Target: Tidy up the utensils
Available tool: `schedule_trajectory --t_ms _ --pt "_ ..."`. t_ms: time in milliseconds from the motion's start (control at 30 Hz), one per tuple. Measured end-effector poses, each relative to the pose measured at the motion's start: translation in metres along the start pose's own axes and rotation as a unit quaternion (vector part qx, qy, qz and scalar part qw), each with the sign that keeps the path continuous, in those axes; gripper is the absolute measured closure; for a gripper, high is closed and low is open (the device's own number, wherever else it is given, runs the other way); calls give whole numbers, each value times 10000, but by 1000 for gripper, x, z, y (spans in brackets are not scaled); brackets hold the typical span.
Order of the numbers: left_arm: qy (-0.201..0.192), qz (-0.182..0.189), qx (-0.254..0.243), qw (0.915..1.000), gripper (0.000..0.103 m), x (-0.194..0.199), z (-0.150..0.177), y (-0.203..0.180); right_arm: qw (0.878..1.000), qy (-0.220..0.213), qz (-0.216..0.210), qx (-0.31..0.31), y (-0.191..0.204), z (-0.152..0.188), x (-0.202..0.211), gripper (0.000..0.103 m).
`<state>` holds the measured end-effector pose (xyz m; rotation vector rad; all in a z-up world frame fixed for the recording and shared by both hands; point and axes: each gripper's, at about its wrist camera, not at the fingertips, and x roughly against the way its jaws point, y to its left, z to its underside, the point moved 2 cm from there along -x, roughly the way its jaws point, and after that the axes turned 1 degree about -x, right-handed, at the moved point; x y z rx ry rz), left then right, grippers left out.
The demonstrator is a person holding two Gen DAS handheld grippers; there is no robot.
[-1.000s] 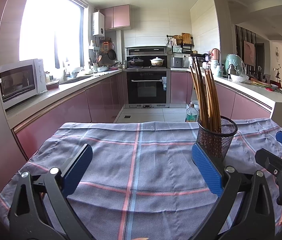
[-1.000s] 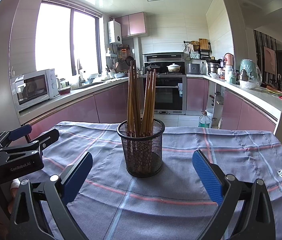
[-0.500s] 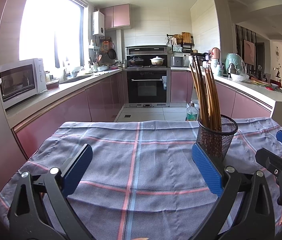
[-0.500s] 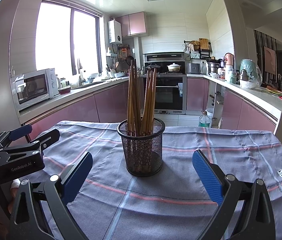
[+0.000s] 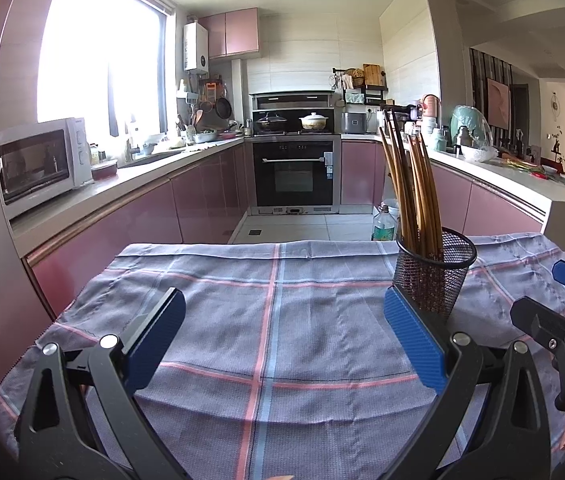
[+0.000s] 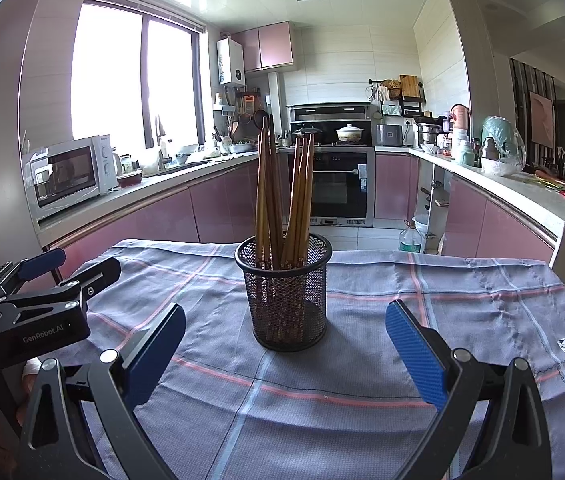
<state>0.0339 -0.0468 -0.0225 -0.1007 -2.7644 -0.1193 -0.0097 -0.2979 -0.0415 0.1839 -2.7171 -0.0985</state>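
Kitchen cabinetry in pink runs along both walls behind the work area, with a built-in oven (image 6: 332, 188) at the far end and a white microwave (image 5: 38, 164) on the left-hand counter by the window. Nearer the cameras, the surface (image 6: 462, 300) is covered by a grey-blue checked cloth (image 5: 274, 320) with pink and pale blue stripes; a small label is sewn near its right edge in the right wrist view. Both tools are held low over the near edge of the cloth. The left tool (image 5: 282, 336) is released, its blue-padded fingers (image 5: 412, 338) spread wide with bare cloth between them and nothing gripped. The right tool (image 6: 286, 352) is likewise released and empty, its fingers (image 6: 416, 354) set wide apart. Each tool shows at the margin of the other's view: the left at the left edge of the right wrist view, the right at the right edge of the left wrist view. A black mesh holder (image 6: 284, 292) stands upright on the cloth, directly ahead of the right tool and centred between its fingers, but beyond the fingertips and not touched. In the left wrist view the holder (image 5: 434, 272) sits to the right, just behind that tool's right fingertip; contact there cannot be judged. Wooden chopsticks (image 6: 282, 192) stand in the holder, tips down, leaning in two loose bunches that fan apart at the top. A plastic bottle (image 6: 409, 236) stands on the floor beyond the surface.
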Motion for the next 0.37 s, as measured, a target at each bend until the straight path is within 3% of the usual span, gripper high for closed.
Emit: schedule_trajectory --t_ms 200,300,367 --pt "316 117 42 9994 5 -12 2 0 9999 127 -12 26 -5 1 -3 6" --pt "623 260 80 9977 5 -24 8 4 9990 431 73 23 -19 3 -12 6" --pt "776 194 79 9968 5 -34 12 8 9969 703 354 3 -40 5 -22 6"
